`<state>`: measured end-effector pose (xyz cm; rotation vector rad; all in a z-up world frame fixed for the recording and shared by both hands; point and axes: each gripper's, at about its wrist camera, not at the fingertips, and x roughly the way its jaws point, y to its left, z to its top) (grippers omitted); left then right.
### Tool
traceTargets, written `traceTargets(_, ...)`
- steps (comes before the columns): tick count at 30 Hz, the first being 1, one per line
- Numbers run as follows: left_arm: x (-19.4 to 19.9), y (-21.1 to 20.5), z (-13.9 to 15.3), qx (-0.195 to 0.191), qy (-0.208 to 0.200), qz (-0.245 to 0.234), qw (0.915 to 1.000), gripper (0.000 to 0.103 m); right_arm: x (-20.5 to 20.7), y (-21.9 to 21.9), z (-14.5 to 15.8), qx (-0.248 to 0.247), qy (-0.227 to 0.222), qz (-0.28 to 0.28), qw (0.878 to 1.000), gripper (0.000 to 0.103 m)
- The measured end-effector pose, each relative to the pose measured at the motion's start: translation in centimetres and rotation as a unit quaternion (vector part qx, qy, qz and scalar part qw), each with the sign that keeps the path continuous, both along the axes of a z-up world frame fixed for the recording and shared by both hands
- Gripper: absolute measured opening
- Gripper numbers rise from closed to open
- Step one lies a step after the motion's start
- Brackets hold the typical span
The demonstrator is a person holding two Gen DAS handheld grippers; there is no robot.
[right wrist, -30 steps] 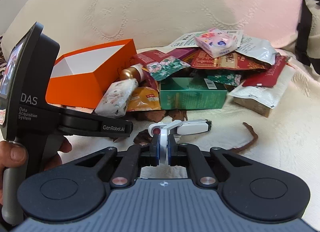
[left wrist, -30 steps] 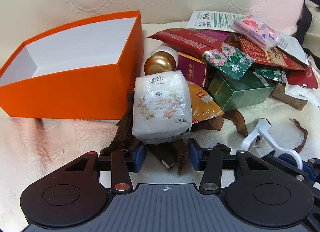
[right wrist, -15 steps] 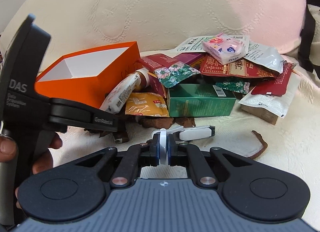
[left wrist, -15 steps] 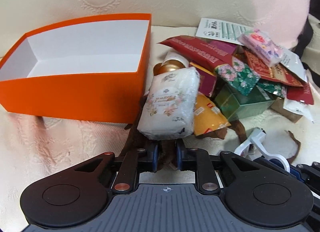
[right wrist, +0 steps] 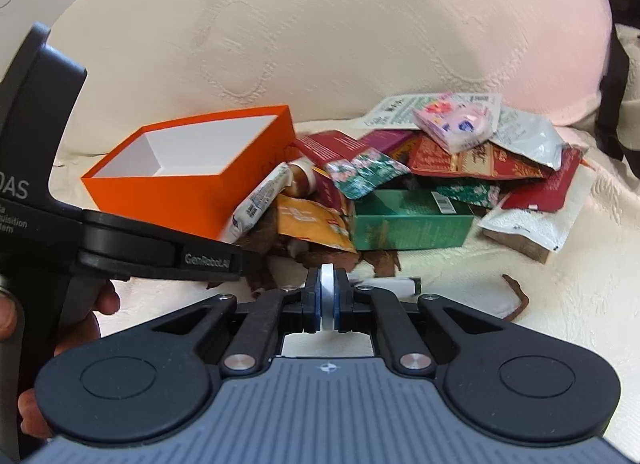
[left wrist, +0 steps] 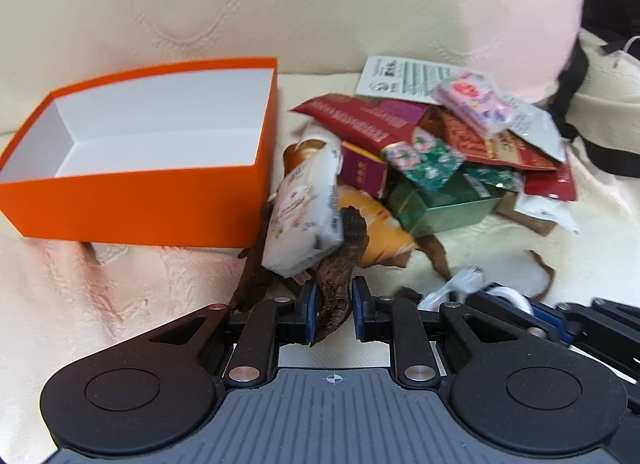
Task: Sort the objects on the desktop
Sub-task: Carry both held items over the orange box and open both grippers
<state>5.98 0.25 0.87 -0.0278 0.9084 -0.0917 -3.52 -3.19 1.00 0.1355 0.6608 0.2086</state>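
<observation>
Your left claw (left wrist: 333, 310) is clamped on a dark brown, gnarled strip of dried bark-like material (left wrist: 340, 264); its blue pads press both sides of the strip. A white plastic-wrapped tissue pack with floral print (left wrist: 306, 209) leans tilted against the upper part of that strip, touching it.

Your right claw (right wrist: 328, 302) is closed on the flat white plastic ring of a clip-like tool (right wrist: 328, 292); the tool's white bar (right wrist: 390, 284) sticks out to the right, just above the cream quilted bedspread (right wrist: 580, 264).

Just left of the tissue pack sits the open orange cardboard box with white interior (left wrist: 132, 199), nothing visible inside it.

Behind the strip: a yellow-orange foil sachet (right wrist: 310, 221), then a green rectangular carton (right wrist: 412, 223) lying on its side. A gold-capped bottle (left wrist: 304, 147) is wedged between box and pile, mostly hidden.

Farther back, red foil pouches (right wrist: 472, 159) are stacked on the carton, with a green floral sachet (right wrist: 366, 171) over them. A pink floral tissue packet (right wrist: 452, 123) sits on top of the heap.
</observation>
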Motion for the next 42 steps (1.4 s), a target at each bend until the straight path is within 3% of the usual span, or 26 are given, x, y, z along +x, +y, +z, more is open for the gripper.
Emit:
traceTargets(11, -3.7, 3.8, 5.5, -0.007, -0.044, 0.017, 0.9989, 0.013, -1.8, 4.6, 4.3, -0.014, -0.038, 0.033, 0.999, 0.007)
traceTargets(18, -4.1, 6.0, 8.3, 0.001, -0.064, 0.036, 0.9973, 0.013, -1.2, 7.8, 6.6, -0.02, -0.062, 0.052, 0.996, 0.007)
traceTargets(30, 2.1, 10.5, 12.9, 0.056, -0.093, 0.086, 0.9904, 0.013, 6.4, 12.3, 10.1, -0.018, -0.096, 0.075, 0.992, 0.007)
traceTargets(36, 6.7, 13.8, 10.6, 0.062, -0.076, 0.108, 0.9893, 0.017, 11.6, 14.5, 8.2, -0.014, -0.085, 0.08, 0.993, 0.007)
traceTargets(38, 8.0, 14.8, 9.2, 0.065, -0.07, 0.118, 0.9884, 0.046, 13.1, 15.1, 6.8, -0.018, -0.083, 0.081, 0.993, 0.009)
traceTargets(40, 8.9, 15.4, 7.8, 0.081, -0.072, 0.125, 0.9863, 0.055, 14.2, 15.7, 5.5, -0.027, -0.079, 0.08, 0.993, 0.009)
traceTargets(42, 9.7, 16.2, 6.3, 0.082, -0.063, 0.132, 0.9858, 0.065, 15.2, 15.6, 4.3, -0.023, -0.065, 0.076, 0.995, 0.019)
